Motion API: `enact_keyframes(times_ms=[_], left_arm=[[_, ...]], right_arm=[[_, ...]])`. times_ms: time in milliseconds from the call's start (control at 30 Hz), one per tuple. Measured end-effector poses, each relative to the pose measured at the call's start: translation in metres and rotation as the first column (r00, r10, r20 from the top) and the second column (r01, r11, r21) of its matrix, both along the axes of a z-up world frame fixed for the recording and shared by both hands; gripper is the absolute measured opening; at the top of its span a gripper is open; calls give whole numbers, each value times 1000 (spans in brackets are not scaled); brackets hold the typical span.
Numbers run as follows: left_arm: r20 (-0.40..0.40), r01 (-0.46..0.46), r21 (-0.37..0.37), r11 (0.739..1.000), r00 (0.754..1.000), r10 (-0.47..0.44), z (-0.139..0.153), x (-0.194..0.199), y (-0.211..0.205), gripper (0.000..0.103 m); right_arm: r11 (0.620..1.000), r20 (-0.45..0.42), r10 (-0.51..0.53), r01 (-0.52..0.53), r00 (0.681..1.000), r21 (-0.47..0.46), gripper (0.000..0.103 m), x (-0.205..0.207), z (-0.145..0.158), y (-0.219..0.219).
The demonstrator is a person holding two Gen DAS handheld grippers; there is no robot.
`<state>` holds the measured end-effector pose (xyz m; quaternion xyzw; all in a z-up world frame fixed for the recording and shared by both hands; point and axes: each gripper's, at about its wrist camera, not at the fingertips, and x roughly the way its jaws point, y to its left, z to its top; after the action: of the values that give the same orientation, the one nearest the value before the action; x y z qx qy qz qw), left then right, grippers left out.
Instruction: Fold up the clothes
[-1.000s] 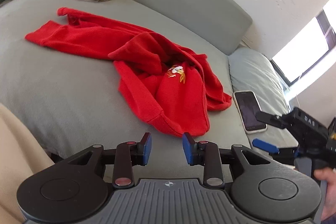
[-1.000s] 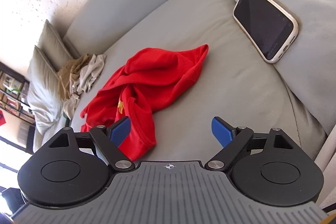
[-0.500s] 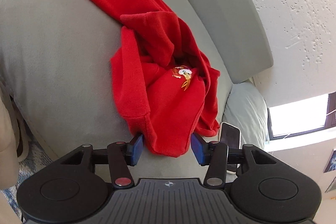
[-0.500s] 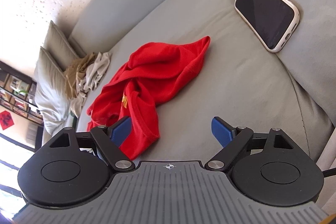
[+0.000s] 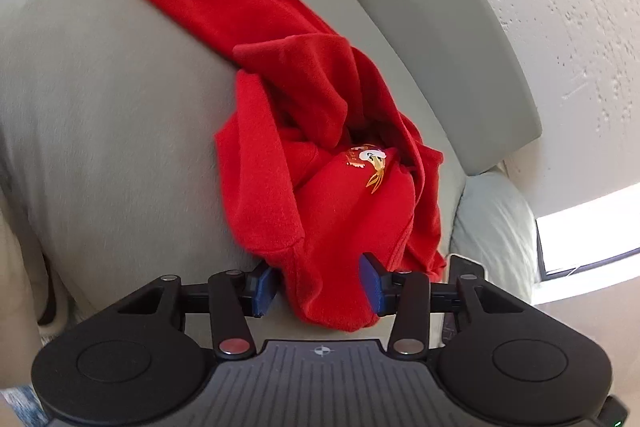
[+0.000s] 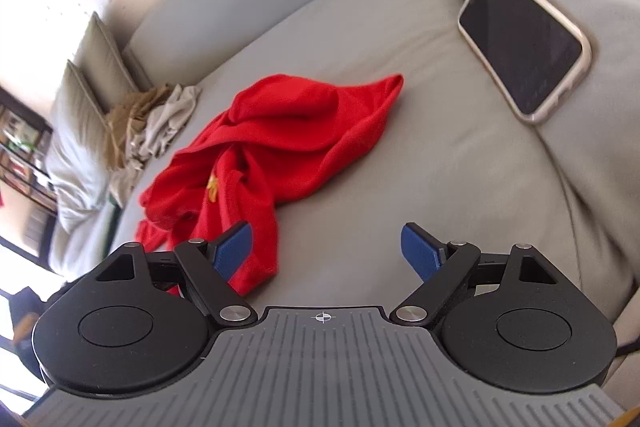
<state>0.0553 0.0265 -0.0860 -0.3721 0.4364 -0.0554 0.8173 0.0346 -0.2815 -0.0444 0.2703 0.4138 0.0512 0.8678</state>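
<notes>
A crumpled red garment (image 5: 320, 187) with a small embroidered emblem lies on the grey couch seat (image 5: 100, 127). My left gripper (image 5: 318, 287) is down at its near hem. The jaws are closing, a bunched fold of red cloth fills the gap between them, and the pads do not clamp it. In the right wrist view the same red garment (image 6: 288, 131) lies ahead and to the left. My right gripper (image 6: 328, 251) hovers wide open over the seat, its left pad over the hem and nothing between its fingers.
A phone (image 6: 524, 43) lies screen up on the right cushion. A heap of beige and grey clothes (image 6: 152, 123) sits at the far end by two pillows (image 6: 80, 99). The couch backrest (image 5: 420, 27) runs behind the garment.
The left gripper rolled and came down onto the garment's near hem, which now sits between its jaws. The right gripper has hardly moved.
</notes>
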Motion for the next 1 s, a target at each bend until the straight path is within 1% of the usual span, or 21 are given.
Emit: enact_keyframes(times_ms=[33,67,100,133,233,300,400,467,500,533,567,600,700,767,800,867,900,933,967,1000], left_arm=[[-5,7,28,1000,1000,-7,0,2,-2,33],[-11,15,50,999,1000,-14,0,2,-3,25],[-10,22,64,998,1000,-22,0,1,-3,21],[-9,26,61,998,1000,-26,-2,1,0,20],[-6,25,29,999,1000,-25,-8,0,10,18],[-1,22,22,1000,1000,-22,-10,1,14,18],[4,27,11,1000,1000,-27,-13,0,19,17],[5,30,-3,1000,1000,-30,-14,-1,24,15],[6,34,-10,999,999,-33,-16,-2,26,15],[8,37,-17,999,999,-37,-17,-2,29,11],[17,34,-11,999,999,-34,-14,-3,31,6],[27,30,-2,1000,999,-30,-11,-4,34,4],[66,7,30,1000,998,-9,2,-8,44,2],[94,-33,48,998,995,29,14,-15,56,2],[99,-61,52,997,994,56,20,-18,64,1],[111,-123,61,991,987,116,29,-25,79,1],[126,-156,74,985,981,146,34,-27,86,0],[143,-190,88,978,974,177,40,-28,94,0],[156,-215,101,971,968,198,44,-28,98,0],[166,-243,121,963,961,221,46,-28,102,0]], right_arm=[[997,4,-4,4,1000,-72,86,7,1,4],[992,-4,6,-6,1000,-125,86,17,1,8],[984,-13,14,-16,1000,-177,86,26,0,12],[974,-18,24,-27,1000,-223,86,35,0,16],[955,49,74,-56,996,-292,85,62,-7,27],[929,78,74,-40,994,-369,85,84,-13,37],[903,107,76,-23,991,-430,85,113,-21,49],[887,117,81,-18,990,-461,88,125,-26,55],[883,99,82,-26,992,-469,88,130,-28,58],[885,78,70,-26,995,-465,87,132,-29,58],[896,71,50,-14,996,-444,87,130,-28,55],[910,84,36,2,996,-414,87,123,-25,50],[933,151,-24,77,988,-353,88,95,-16,28],[948,148,-80,121,986,-294,88,82,-11,6],[962,127,-107,135,986,-238,87,76,-9,-6],[981,82,-144,153,986,-115,80,66,-10,-28],[986,58,-156,159,986,-50,75,62,-13,-38],[986,34,-166,166,986,10,70,58,-15,-47],[983,17,-176,175,984,49,68,55,-20,-51],[979,-1,-185,185,983,87,65,52,-24,-54]])
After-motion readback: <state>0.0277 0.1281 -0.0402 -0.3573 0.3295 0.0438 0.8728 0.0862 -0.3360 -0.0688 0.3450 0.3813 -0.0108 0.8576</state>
